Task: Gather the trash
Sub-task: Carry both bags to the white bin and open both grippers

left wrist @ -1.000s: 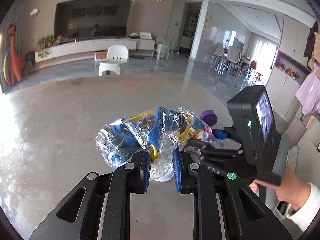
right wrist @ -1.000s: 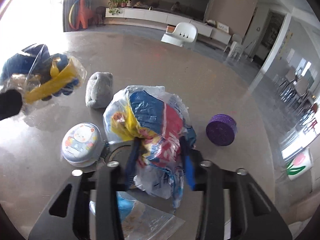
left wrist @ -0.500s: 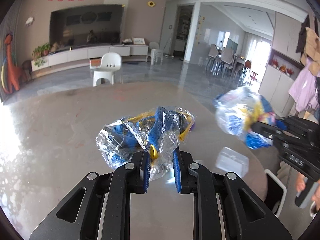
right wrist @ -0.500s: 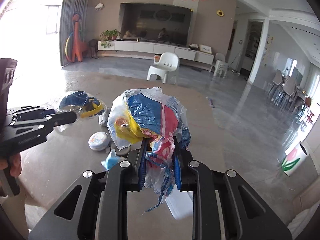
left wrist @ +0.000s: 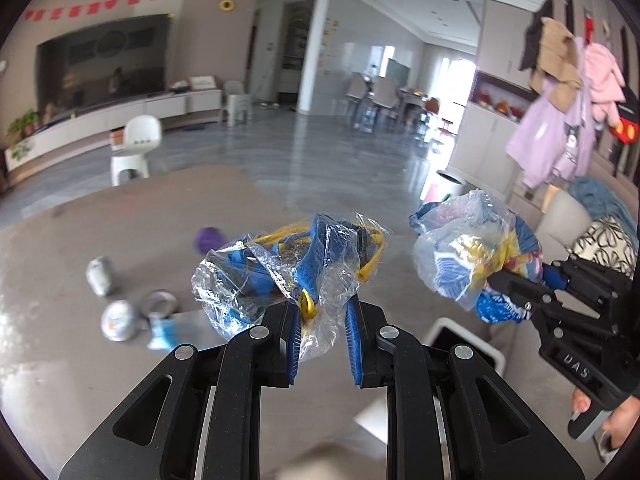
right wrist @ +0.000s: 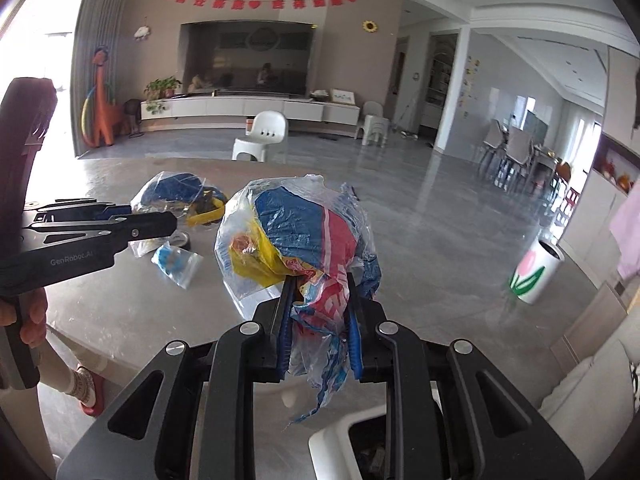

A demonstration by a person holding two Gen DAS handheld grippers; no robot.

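My left gripper [left wrist: 322,320] is shut on a clear plastic bag with blue and yellow wrappers [left wrist: 292,264], held above the table edge; it also shows in the right wrist view [right wrist: 180,196]. My right gripper [right wrist: 318,304] is shut on a clear bag of red, blue and yellow wrappers [right wrist: 296,240], held to the right of the left one [left wrist: 468,256]. A white trash bin [right wrist: 340,440] with a dark opening sits right below the right gripper, and shows in the left wrist view [left wrist: 460,344].
On the grey table [left wrist: 80,360] lie a grey pouch [left wrist: 100,276], a round tin [left wrist: 118,320], a tape roll [left wrist: 160,304], a small blue packet [right wrist: 174,260] and a purple round box [left wrist: 208,238]. A white flower-painted bin [right wrist: 534,276] stands on the floor.
Both grippers have lifted their bags off the table and swung right, toward the table edge and the white bin. The right bag now hangs over the bin.
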